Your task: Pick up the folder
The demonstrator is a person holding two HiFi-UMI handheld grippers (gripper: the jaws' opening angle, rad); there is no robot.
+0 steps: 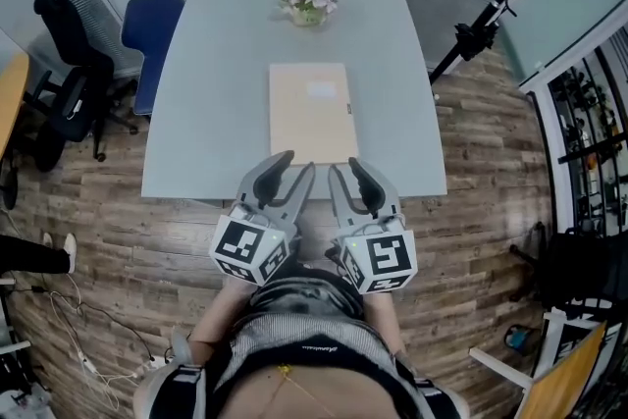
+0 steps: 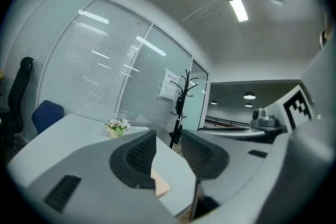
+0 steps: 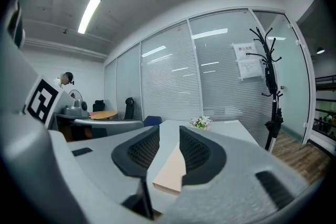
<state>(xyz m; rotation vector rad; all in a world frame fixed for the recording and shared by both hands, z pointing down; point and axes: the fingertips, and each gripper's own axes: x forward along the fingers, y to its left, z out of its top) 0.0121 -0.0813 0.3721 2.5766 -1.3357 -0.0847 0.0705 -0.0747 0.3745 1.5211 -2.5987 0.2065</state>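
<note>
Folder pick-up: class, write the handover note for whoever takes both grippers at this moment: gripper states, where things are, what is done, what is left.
Left gripper: jaws apart, empty.
Right gripper: jaws apart, empty.
Both are side by side at the table's near edge.
Folder: flat on the table, just ahead of both grippers. Flower pot at the far edge.
Done: approach only.
Left: grip the folder's near edge and lift.

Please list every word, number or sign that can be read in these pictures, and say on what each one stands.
No text can be read.
Sheets on the glass wall: print too small.
Pale patch on the folder: blurred.
Marker cubes: black square patterns, no letters.
</note>
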